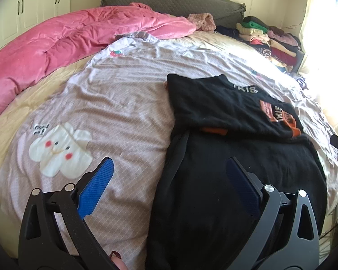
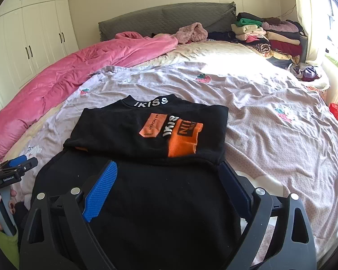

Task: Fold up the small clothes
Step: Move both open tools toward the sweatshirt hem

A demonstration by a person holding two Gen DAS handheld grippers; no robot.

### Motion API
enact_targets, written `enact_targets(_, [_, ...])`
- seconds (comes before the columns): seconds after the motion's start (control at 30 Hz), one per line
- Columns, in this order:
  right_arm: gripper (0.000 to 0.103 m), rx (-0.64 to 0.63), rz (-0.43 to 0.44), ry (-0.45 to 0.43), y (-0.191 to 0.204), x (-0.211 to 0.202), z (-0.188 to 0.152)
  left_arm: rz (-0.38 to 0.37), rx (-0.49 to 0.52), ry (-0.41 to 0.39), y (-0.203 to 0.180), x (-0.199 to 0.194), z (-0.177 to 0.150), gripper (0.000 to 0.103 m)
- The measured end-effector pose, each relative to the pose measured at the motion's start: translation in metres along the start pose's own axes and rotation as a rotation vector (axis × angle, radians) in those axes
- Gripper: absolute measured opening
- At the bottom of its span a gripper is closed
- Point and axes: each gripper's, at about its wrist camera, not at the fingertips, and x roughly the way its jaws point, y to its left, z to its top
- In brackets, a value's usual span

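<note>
Both pairs of jaws stand spread wide with nothing between them, hovering low over the near end of the bed [image 2: 270, 85]. Across the lilac sheet [image 1: 124, 94], a black top [image 2: 146, 180] lies flat, its long axis running from the bottom of each frame up toward the headboard, collar farthest away. Its far part shows a collar with white lettering and orange patches [image 2: 184, 137] and lies over the plain black near part, which suggests at least one fold is already made, though I cannot tell how many. In the right wrist view the top fills the lower centre, and the right gripper [image 2: 169, 180] straddles it, one finger over the cloth and the other at its right edge. In the left wrist view the top sits in the lower right, so the left gripper [image 1: 169, 175] hangs over its left border, its left finger above bare sheet. Judging by this, the right hand is nearer the middle of the cloth, and each gripper has its own near corner just below it. A stack of folded clothes [image 2: 270, 33] waits in the upper right, well apart.
</note>
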Motion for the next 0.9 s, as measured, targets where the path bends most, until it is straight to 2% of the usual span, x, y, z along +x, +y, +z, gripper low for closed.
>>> enact_targets(0.67, [0.091, 0.022, -0.013, 0.089, -0.032, -0.019, -0.049, -0.022, 0.002, 0.101, 0.017, -0.016, -0.048, 0.093])
enact_targets(0.87, [0.091, 0.020, -0.027, 0.110, -0.038, -0.026, -0.060, -0.078, -0.015, 0.128, 0.021, -0.019, -0.061, 0.090])
enact_targets(0.9, [0.091, 0.020, -0.027, 0.117, -0.039, -0.027, -0.063, -0.089, -0.020, 0.133, 0.021, -0.018, -0.063, 0.086])
